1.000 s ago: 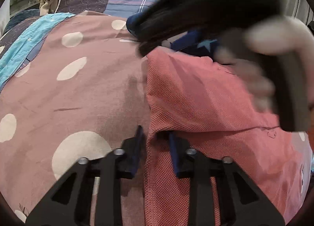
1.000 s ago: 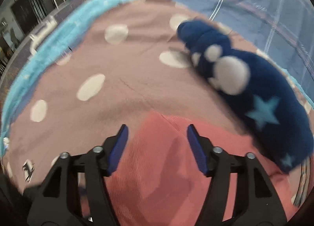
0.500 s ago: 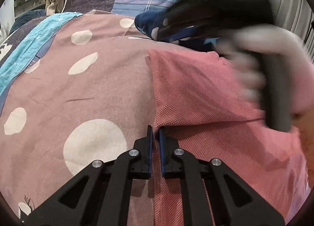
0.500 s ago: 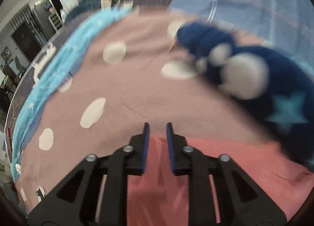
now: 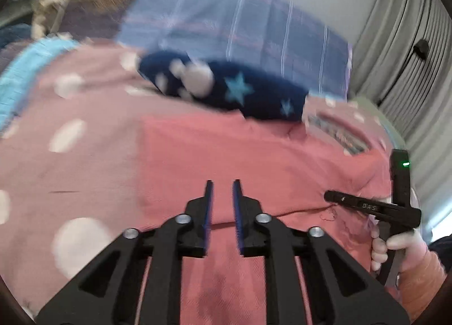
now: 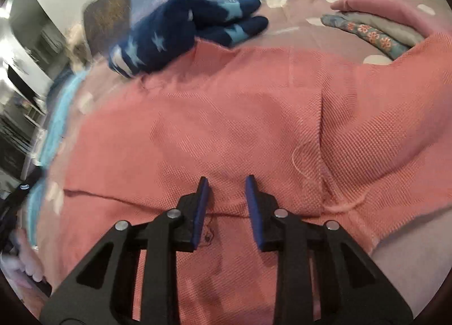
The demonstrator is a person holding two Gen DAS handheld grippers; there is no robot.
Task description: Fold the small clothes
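Both grippers, pinching the red garment [image 6: 226, 116] 0.5 s ago, are now lifting off with nothing held. Left gripper [image 5: 222, 206] is showing a narrow gap, right gripper [image 6: 227, 206] a wider one; the garment is lying flat directly beneath the fingertips. Re-grip 1 edge squarely.

Motion-blurred polka-dot bedspread [image 5: 84, 116] and pillows [image 5: 226, 25]

**Quick headcount of what's on the bed**

One salmon-red woven garment [image 6: 226, 132] spread flat. One navy fleece piece with light blue stars [image 5: 240, 90]. One grey folded cloth with an orange flower trim [image 6: 373, 34]. One blue plaid pillow [image 5: 254, 28], one dusty-pink polka-dot bedsheet [image 5: 70, 169]. Two black two-finger grippers, left [image 5: 223, 193] and right [image 6: 226, 190].
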